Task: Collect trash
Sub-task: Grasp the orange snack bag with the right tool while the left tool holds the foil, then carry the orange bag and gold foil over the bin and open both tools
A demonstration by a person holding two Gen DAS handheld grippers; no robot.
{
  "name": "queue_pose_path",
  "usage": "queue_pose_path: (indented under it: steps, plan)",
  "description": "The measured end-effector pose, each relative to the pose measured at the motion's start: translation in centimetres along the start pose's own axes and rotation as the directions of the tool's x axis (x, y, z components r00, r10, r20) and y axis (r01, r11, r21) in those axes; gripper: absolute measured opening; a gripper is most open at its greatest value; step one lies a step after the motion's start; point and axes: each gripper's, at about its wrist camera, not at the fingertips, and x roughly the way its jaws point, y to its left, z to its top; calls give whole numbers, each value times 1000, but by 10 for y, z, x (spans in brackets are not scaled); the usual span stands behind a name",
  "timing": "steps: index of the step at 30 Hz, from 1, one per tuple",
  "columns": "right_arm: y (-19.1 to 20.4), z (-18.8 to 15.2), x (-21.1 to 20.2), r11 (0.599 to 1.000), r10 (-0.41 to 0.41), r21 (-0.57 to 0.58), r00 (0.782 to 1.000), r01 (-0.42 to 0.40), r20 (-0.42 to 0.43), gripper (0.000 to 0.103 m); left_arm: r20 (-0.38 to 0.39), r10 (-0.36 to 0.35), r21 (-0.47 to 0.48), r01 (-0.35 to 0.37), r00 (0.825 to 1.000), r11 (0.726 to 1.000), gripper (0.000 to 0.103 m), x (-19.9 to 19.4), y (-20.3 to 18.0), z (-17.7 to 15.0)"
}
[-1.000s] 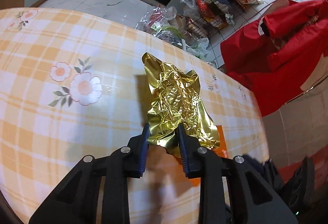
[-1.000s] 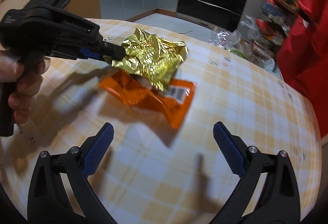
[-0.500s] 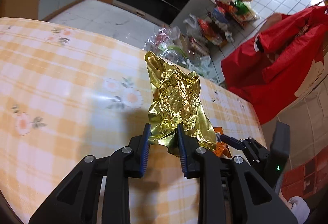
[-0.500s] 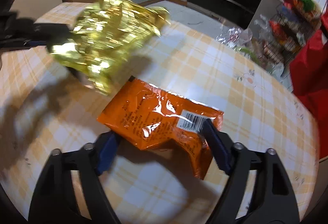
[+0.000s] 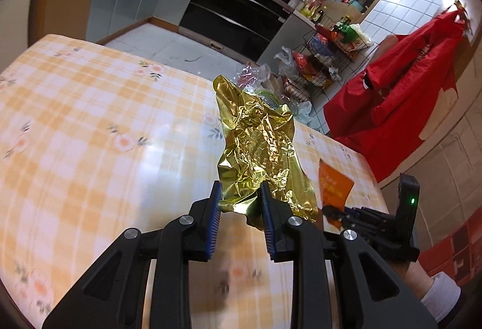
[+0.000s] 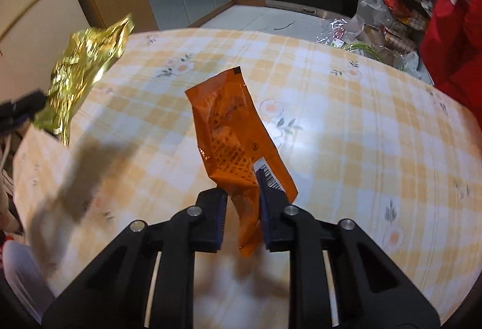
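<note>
Lifted since earlier: one orange packet (image 6: pixel 238 145), closing right tool (image 6: pixel 241 202); one gold wrapper (image 5: pixel 259 148), left tool (image 5: pixel 238 202).

Left gripper (image 5: pixel 239 199) tilted downward, jaws pinched on gold foil wrapper (image 5: pixel 259 148). Right gripper (image 6: pixel 242 196) angled steeply down, jaws closing on orange packet (image 6: pixel 232 145), lifted clear of the table.

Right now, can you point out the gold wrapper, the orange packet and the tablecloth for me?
gold wrapper (image 5: pixel 259 145): left wrist view, on its crinkled middle.
orange packet (image 6: pixel 229 130): right wrist view, on its printed face, above the barcode.
tablecloth (image 6: pixel 361 148): right wrist view, on a bare checked patch right of the packet.
</note>
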Motion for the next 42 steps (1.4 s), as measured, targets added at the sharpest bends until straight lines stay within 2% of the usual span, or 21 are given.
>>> queue_pose_path:
  steps: [10, 21, 31, 42]
  plan:
    - [32, -57, -79, 990, 85, 104, 990, -96, 109, 21, 34, 12, 40, -13, 999, 999, 24, -80, -17, -52]
    - [70, -120, -157, 980, 118, 135, 971, -147, 207, 21, 90, 26, 73, -32, 996, 997, 24, -156, -32, -95]
    - [105, -160, -202, 983, 142, 83, 963, -164, 228, 21, 106, 29, 96, -39, 994, 995, 25, -198, -35, -132]
    - [129, -191, -218, 981, 172, 54, 962, -188, 213, 21, 117, 30, 113, -44, 993, 993, 25, -228, -40, -168]
